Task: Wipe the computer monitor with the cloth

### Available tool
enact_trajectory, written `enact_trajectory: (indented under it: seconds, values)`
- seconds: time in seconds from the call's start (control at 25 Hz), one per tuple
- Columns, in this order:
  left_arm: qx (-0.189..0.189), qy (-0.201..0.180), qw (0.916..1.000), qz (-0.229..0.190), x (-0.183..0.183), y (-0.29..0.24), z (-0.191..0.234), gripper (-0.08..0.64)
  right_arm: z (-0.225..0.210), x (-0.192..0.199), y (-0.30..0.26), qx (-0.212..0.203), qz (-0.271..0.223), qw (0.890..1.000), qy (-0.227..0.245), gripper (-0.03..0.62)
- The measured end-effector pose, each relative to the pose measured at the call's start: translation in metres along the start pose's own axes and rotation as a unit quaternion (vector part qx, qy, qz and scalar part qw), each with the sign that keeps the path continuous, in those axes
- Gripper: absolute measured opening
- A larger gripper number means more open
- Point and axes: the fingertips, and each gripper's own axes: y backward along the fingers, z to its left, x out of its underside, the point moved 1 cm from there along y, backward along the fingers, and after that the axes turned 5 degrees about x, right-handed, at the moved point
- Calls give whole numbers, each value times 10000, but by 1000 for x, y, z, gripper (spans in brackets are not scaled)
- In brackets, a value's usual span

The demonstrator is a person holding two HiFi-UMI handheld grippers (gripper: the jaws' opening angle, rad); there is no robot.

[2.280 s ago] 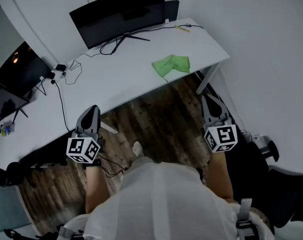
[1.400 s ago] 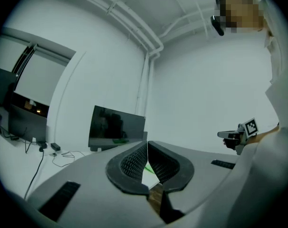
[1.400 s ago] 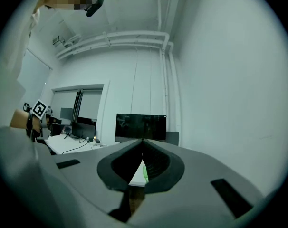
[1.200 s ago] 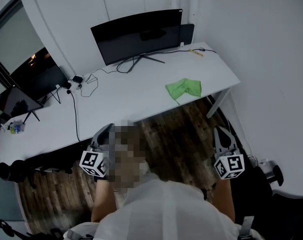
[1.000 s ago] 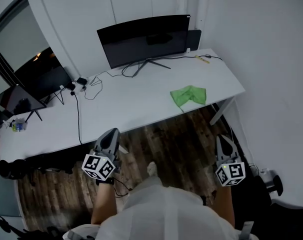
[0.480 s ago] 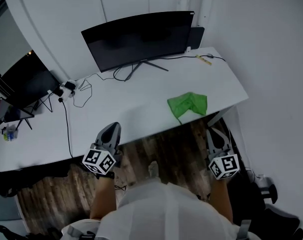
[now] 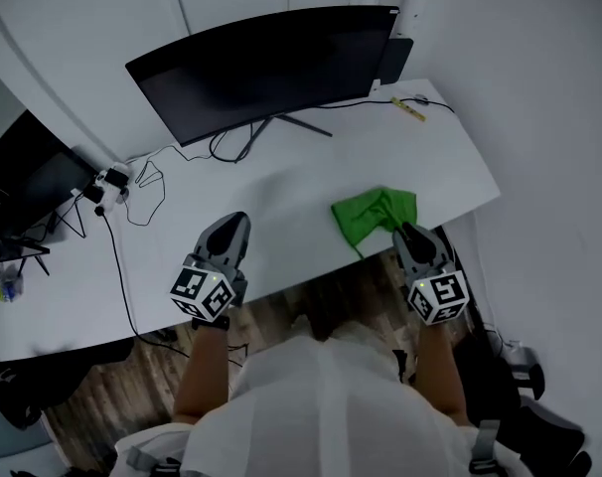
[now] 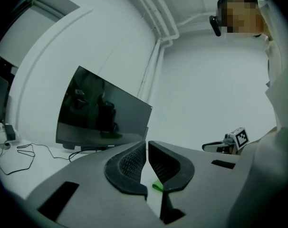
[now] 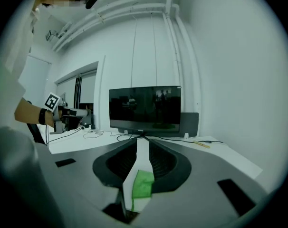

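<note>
Both grippers have come forward to the near edge of the white desk (image 7: 281, 182) since the earlier frames, and the right gripper (image 7: 408, 233) now hangs just at the near side of the green cloth (image 7: 373, 217). Its jaws have just been opening to a narrow gap; the right gripper view shows the cloth lying on the desk ahead of that gap, not pinched between the ribbed pads. The left gripper (image 7: 233, 223) is closed with nothing in it, over bare desk well left of the cloth. Judging by this, the task is barely begun: the cloth is not yet picked up and the monitor (image 7: 261, 68) is untouched, so grasping, carrying and wiping all remain. The cloth is a soft, crumpled, loosely folded fabric that should bunch easily. The monitor is a wide, slightly curved, glossy dark panel on a thin 2-legged stand, with thin black cables (image 7: 142, 182) trailing beside it.
</note>
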Motion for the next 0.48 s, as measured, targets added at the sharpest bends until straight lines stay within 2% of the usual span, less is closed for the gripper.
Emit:
enact_trajectory:
  seconds: [0.12,0.32,0.48]
  values:
    - [104,26,9998,138,10,-23,6,18,-10,8,-29,-136,237,9996,119,82]
    - [158,25,9991,399,34,-65,9,18,-36,25,-69,-349,633,9972,210,84]
    - [481,-66,9954,820,57,-113,-4,18,-62,49,-100,-607,1131,9908,437,93]
